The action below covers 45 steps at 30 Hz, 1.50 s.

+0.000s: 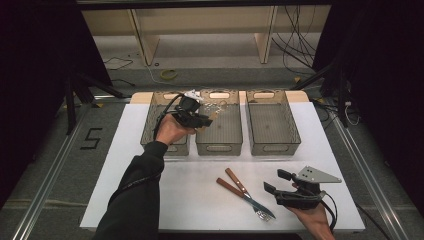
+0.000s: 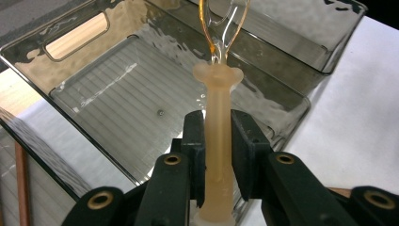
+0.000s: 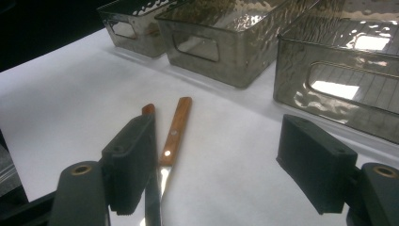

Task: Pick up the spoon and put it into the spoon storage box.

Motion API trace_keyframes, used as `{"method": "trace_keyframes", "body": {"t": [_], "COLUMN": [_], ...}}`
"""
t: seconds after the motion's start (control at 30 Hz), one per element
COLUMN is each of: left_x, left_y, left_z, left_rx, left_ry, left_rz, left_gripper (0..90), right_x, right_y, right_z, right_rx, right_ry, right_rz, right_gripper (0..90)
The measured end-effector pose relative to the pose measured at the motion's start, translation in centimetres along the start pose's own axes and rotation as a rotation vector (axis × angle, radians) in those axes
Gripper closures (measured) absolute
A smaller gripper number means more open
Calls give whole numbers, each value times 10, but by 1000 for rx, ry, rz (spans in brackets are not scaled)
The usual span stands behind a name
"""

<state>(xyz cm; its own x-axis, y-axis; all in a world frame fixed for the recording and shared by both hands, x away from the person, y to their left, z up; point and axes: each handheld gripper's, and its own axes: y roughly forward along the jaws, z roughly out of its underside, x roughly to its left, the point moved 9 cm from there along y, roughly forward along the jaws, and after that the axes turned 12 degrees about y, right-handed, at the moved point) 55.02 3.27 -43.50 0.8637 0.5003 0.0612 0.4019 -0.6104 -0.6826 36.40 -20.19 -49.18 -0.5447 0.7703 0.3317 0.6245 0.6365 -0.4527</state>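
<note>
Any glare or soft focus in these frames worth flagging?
High view: dim, dark surround, white table sheet evenly lit. Left gripper view: rippled reflections on the smoked bin; the clear utensil between the tongs is slightly soft. Right gripper view: bright glints on the bin walls and knife blade.

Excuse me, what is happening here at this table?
A person sorts cutlery into three clear bins. The left gripper is shut on a translucent plastic utensil and holds it above the middle bin. The right gripper is open near two wooden-handled pieces lying on the white table.
</note>
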Motion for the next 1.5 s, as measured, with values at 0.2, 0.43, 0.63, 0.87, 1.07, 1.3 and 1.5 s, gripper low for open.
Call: {"method": "trace_keyframes", "body": {"t": [0.2, 0.43, 0.63, 0.87, 1.07, 1.3, 1.5], "left_x": [3, 1, 2, 3, 4, 4, 5], "left_y": [10, 17, 27, 37, 41, 46, 46], "left_z": [4, 0, 3, 7, 10, 16, 16], "left_rx": [5, 10, 31, 50, 62, 81, 71], "left_ry": [-30, -38, -55, -75, -89, -103, -149], "left_rz": [-3, -1, -7, -3, 3, 10, 14], "left_gripper": [760, 760, 759, 758, 757, 754, 658], "right_x": [0, 0, 0, 0, 0, 0, 0], "right_y": [0, 0, 0, 0, 0, -1, -1], "right_z": [0, 0, 0, 0, 0, 0, 0], "right_rx": [-2, -1, -1, -2, -3, -2, -4], "right_ry": [1, 1, -1, 0, 0, 0, 1], "right_rz": [-1, -2, -3, -3, -3, -3, -3], "right_gripper": [292, 292, 292, 292, 292, 292, 292]}}
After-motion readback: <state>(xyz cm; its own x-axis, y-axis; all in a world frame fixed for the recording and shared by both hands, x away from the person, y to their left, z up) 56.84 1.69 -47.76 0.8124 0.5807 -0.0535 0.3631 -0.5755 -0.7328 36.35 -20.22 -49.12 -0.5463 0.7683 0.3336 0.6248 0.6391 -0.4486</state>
